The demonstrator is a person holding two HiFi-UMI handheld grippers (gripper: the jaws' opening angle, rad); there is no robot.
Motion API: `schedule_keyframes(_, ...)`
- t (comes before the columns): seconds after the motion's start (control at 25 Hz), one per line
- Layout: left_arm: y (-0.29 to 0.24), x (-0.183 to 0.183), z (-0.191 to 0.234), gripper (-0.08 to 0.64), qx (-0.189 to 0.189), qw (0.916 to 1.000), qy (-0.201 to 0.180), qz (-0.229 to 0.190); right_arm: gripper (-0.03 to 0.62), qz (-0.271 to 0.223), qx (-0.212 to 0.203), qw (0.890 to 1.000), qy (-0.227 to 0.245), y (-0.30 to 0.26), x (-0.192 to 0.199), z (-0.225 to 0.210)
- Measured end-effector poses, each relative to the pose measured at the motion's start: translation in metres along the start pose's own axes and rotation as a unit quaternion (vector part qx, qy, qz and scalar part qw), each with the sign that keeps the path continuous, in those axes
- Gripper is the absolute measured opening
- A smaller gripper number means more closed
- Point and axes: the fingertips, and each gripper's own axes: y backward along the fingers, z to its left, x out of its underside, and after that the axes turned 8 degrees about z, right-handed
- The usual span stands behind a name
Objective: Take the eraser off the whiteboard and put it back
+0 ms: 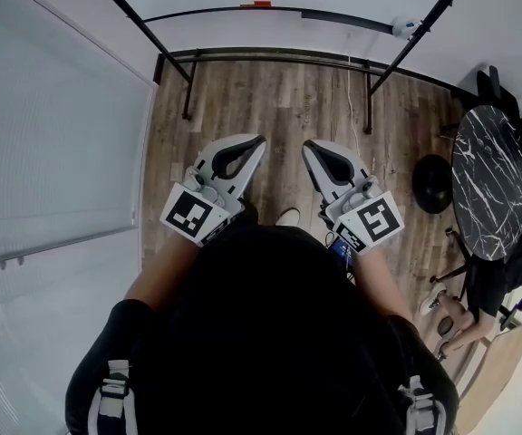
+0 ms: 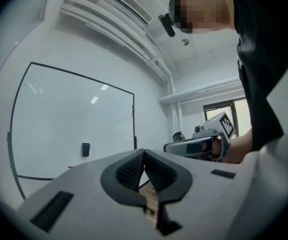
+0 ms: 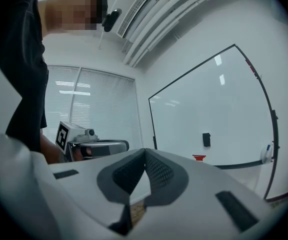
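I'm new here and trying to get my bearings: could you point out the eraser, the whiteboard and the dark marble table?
eraser (image 3: 206, 139): right gripper view, middle of its dark body.
whiteboard (image 3: 209, 99): right gripper view, bare white surface.
dark marble table (image 1: 492, 179): head view, bare part of its top.

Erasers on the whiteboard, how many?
1. The eraser sits low on the whiteboard, just above a small red item at the bottom edge. Neither gripper view shows another.

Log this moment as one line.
left gripper: shut, empty | right gripper: shut, empty | eraser: on whiteboard, untouched
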Motion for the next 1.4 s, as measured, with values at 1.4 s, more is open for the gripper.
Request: schedule_keyframes(1.4, -0.107, -0.009, 0.27, 0.004, 0.044, 0.9989, 0.009, -0.017, 0.003, 0.056, 0.033, 0.998, 0.003, -0.242, -0.036, -0.136)
